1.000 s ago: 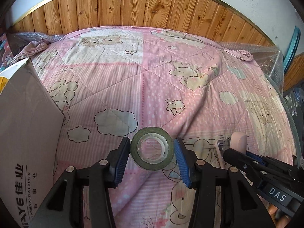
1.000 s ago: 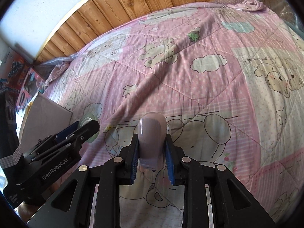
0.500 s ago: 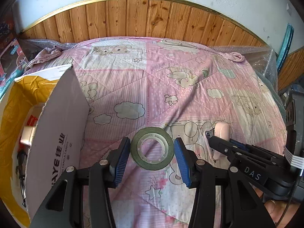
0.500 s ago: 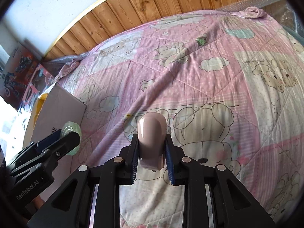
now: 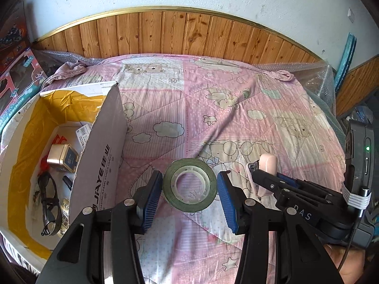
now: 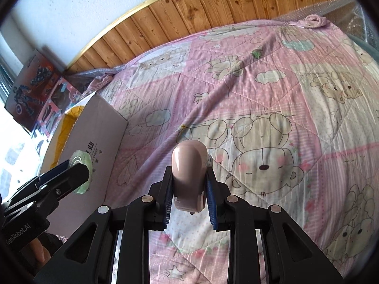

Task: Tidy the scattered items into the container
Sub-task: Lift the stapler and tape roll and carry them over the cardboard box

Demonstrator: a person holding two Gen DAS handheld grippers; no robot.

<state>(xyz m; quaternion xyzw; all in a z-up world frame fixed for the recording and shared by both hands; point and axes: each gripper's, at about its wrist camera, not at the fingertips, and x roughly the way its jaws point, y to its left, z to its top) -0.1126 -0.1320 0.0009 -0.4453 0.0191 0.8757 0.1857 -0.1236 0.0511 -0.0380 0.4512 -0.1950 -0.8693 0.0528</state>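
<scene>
The left gripper clamps a roll of green tape between its two blue pads, low in the centre of the left wrist frame. The roll is held above the pink quilt, with its open core facing the camera. In the right wrist view the same roll appears at the left edge of the frame, in front of the side wall of the cardboard box.

The right gripper is closed on a pale pink rounded object, held upright between its pads at centre frame; what this object is cannot be determined. In the left wrist view it appears at the right of the frame, just beside the tape.

The cardboard box occupies the left of the left wrist frame. It stands on the quilt with one flap raised and has a yellow lining. Inside it lie a pair of dark glasses, a small gold tin and printed paper items. Wooden panelling runs across the upper part of the frame behind the bed
</scene>
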